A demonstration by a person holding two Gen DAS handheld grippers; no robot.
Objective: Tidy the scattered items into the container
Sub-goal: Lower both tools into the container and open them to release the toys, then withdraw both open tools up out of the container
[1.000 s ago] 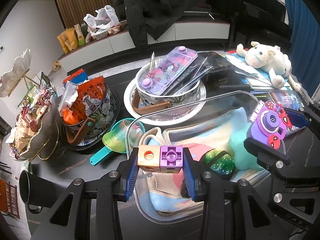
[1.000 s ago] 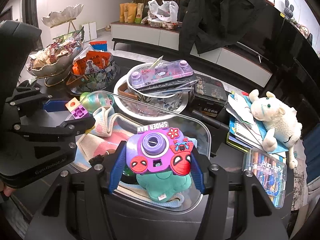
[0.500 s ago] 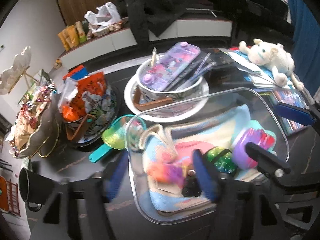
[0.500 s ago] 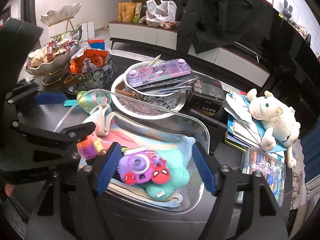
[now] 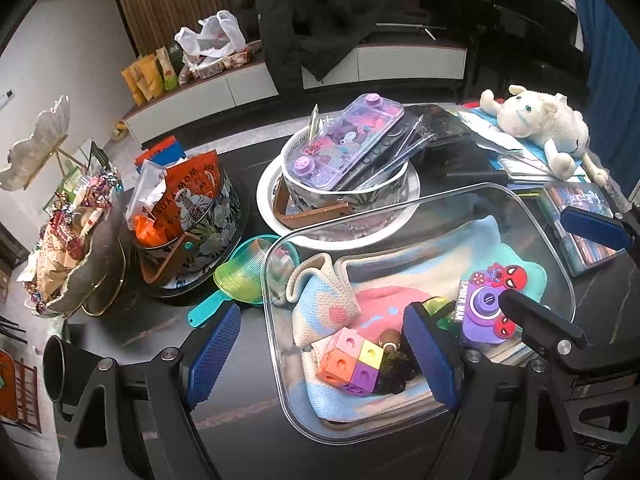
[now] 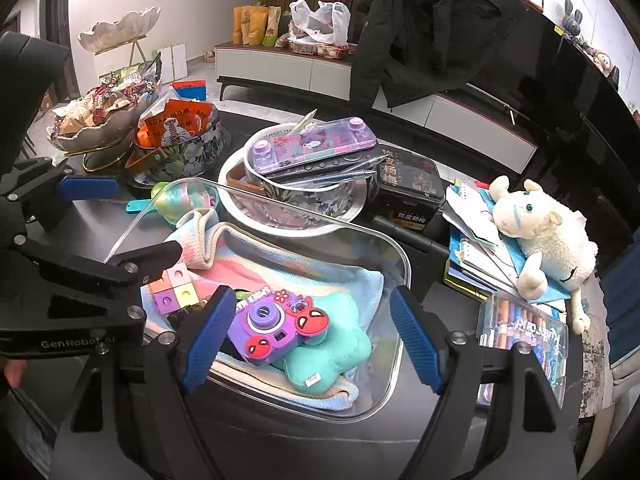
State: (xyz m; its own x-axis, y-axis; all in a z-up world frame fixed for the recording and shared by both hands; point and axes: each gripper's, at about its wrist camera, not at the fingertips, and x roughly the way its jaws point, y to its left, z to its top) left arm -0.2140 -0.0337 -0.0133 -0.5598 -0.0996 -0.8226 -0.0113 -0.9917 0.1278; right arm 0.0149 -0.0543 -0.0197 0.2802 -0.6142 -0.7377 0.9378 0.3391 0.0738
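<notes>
A clear plastic tub (image 5: 520,204) (image 6: 396,248) sits in front of both grippers, lined with a pastel cloth (image 5: 420,264) (image 6: 280,264). Inside lie a block of coloured cubes (image 5: 354,360) (image 6: 172,288), a purple Spider-Man toy camera (image 5: 486,306) (image 6: 280,326), a teal plush (image 6: 332,352) and a green glitter ball (image 5: 438,306). My left gripper (image 5: 320,354) stands open above the tub's near left corner, the cubes below its gap. My right gripper (image 6: 310,344) is open over the camera, holding nothing.
Left of the tub lies a green and teal scoop (image 5: 240,276). Behind stand a bowl with a purple game console (image 5: 348,144), a floral tin of snacks (image 5: 184,216) and a dish of sweets (image 5: 68,248). A white plush sheep (image 6: 540,224), papers and a marker case (image 6: 524,328) lie right.
Both grippers opened. The cube block dropped from the left gripper and the toy camera from the right gripper into the tub, where they now rest on the cloth and plush.
</notes>
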